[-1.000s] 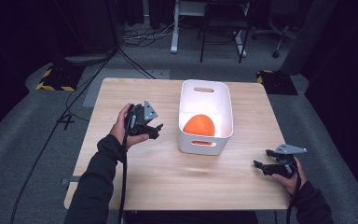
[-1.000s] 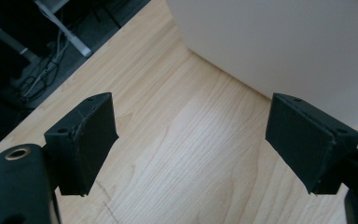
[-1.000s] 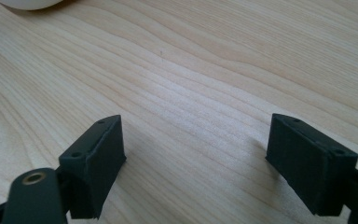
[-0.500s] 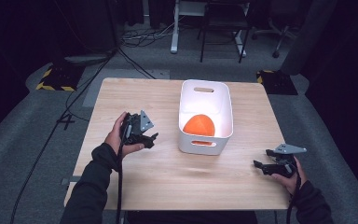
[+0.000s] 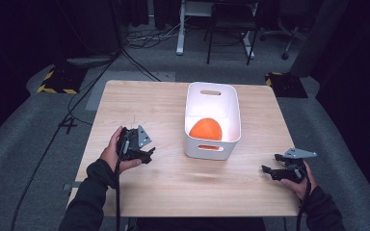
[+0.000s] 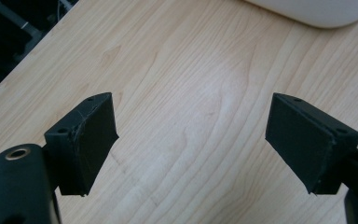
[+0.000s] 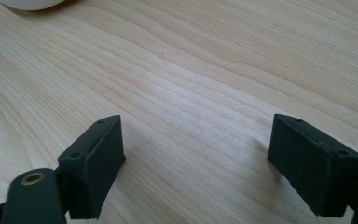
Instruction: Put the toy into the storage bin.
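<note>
Orange ball (image 5: pixel 205 129) in the bin (image 5: pixel 231 103) appears from above.

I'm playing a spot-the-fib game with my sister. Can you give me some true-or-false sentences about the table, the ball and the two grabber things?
1. The orange ball lies inside the white bin. True.
2. The left gripper is squeezing the ball. False: its jaws stand open over bare wood, with nothing between them.
3. The right gripper is open and holds nothing. True.
4. The bin lies tipped on its side. False: it stands upright on the wooden table.
5. Both grippers are reaching inside the bin. False: each is outside it, one on either side.
</note>
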A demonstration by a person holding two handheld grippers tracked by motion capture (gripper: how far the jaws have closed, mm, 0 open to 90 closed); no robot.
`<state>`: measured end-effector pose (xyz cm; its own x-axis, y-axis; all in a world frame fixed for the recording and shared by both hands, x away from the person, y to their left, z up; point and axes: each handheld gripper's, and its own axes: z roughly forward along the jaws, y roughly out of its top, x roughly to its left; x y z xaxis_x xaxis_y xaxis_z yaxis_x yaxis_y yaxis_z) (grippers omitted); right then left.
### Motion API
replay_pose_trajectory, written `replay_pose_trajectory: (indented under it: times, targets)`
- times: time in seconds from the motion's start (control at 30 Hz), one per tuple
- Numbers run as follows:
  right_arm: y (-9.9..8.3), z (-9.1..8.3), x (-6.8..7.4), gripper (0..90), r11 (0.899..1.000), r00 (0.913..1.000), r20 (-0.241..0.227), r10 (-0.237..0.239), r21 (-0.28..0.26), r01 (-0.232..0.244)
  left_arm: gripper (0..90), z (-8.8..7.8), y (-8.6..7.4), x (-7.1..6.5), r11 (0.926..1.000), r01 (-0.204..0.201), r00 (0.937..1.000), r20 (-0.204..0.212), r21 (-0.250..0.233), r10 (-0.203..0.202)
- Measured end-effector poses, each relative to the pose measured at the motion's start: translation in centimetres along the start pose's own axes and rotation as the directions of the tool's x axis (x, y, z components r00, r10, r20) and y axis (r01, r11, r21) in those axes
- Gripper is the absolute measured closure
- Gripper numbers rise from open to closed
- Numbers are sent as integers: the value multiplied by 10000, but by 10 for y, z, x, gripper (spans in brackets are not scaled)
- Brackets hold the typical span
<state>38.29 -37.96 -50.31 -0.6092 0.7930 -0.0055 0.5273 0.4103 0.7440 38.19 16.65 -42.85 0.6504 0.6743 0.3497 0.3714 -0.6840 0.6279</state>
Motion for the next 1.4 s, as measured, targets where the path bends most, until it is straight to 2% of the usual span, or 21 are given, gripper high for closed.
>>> replay_pose_trajectory:
  times: [0.13, 0.2, 0.3, 0.33, 0.43, 0.53, 0.73, 0.83, 1.0, 1.1, 1.13, 1.17, 1.2, 1.3, 1.33, 1.4]
  targets:
    - [0, 0, 0, 181, 10000, 10000, -4, -9, -1, 9, 166, -2, -11, -5, 9998, -88, 9998, -192, 183, 92]
    - [0, 0, 0, 181, 10000, 10000, -3, -10, 1, 10, 167, -3, -16, -7, 9998, -11, 10000, -8, 198, 11]
    - [0, 0, 0, 181, 10000, 10000, -3, -6, -3, 6, 166, -6, -24, -9, 9998, 194, 9998, 18, 89, -194]
    - [0, 0, 0, 181, 10000, 10000, -2, -7, -1, 7, 163, -7, -27, -9, 9992, 393, 9988, 275, 85, -395]
    - [0, 0, 0, 181, 10000, 10000, -1, -11, -2, 11, 162, -8, -33, -12, 9996, 259, 9997, -34, 139, -258]
    - [0, 0, 0, 181, 10000, 10000, -2, -8, -2, 8, 163, -6, -39, -15, 9992, 226, 9997, -6, 332, -226]
    - [0, 0, 0, 181, 10000, 10000, -3, -10, 0, 10, 163, -6, -47, -21, 9990, 365, 9993, 36, 271, -366]
    - [0, 0, 0, 181, 10000, 10000, -1, -9, -3, 9, 163, -7, -53, -25, 9992, 223, 9997, -140, 320, -218]
    - [0, 0, 0, 181, 10000, 10000, -2, -11, -1, 11, 163, -7, -66, -28, 9978, 627, 9979, -159, 224, -624]
    - [0, 0, 0, 181, 10000, 10000, -1, -10, 0, 10, 163, -6, -72, -29, 9968, 677, 9977, -79, 423, -674]
    - [0, 0, 0, 181, 10000, 10000, -2, -5, -2, 5, 163, -6, -78, -29, 9953, 877, 9961, -28, 403, -876]
    - [0, 0, 0, 181, 10000, 10000, -3, -5, -1, 5, 163, -6, -78, -29, 9953, 877, 9961, -28, 403, -876]
    - [0, 0, 0, 181, 10000, 10000, -2, -10, 0, 10, 164, -7, -83, -29, 9929, 1140, 9935, 33, 352, -1141]
    - [0, 0, 0, 181, 10000, 10000, 0, -7, 1, 7, 163, -9, -87, -29, 9920, 1230, 9923, 90, 282, -1233]
    - [0, 0, 0, 181, 10000, 10000, 0, -6, 2, 6, 164, -10, -91, -29, 9899, 1400, 9899, 202, 219, -1405]
    - [0, 0, 0, 181, 10000, 10000, 2, -6, 1, 6, 164, -11, -92, -29, 9906, 1339, 9909, 85, 282, -1342]
